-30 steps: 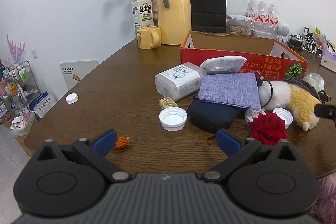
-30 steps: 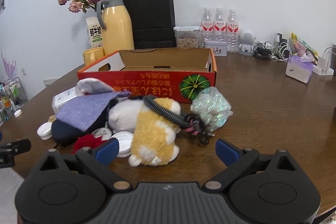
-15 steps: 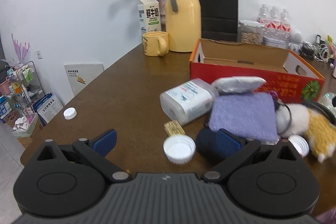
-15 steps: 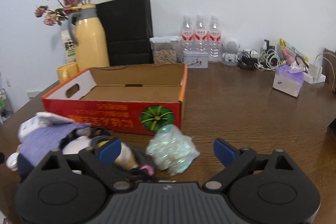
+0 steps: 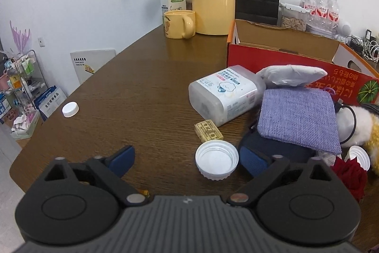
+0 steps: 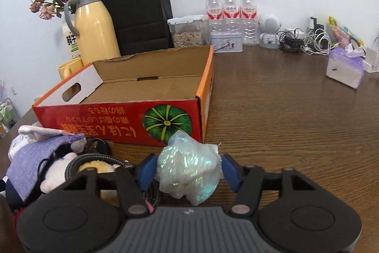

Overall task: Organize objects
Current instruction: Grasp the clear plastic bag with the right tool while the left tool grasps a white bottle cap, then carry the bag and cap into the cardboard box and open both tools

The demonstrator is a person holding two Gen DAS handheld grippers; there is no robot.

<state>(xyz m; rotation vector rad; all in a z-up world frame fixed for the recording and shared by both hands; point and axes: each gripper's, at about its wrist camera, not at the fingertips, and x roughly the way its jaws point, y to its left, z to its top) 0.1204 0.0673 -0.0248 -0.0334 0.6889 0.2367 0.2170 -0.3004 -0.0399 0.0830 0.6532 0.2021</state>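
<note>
Right fingers [image 6: 187,170] closing around crumpled iridescent plastic wad [image 6: 189,172]; wad between pads on brown wooden bench [image 6: 296,129], just in front of red cardboard box with pumpkin print [image 6: 118,125]; firm clamp not confirmed

Left fingers [image 5: 187,161] wide apart, closing slightly, holding nothing; white plastic screw lid [image 5: 216,163] lies between them on bench

Progress: box interior looks empty, so nothing sorted yet. Left outside: purple woven pouch [image 5: 298,119], clear wipes tub [image 5: 225,95], plush toy [image 6: 61,170], small yellow packet [image 5: 208,131], second white cap [image 5: 70,109] far left
</note>
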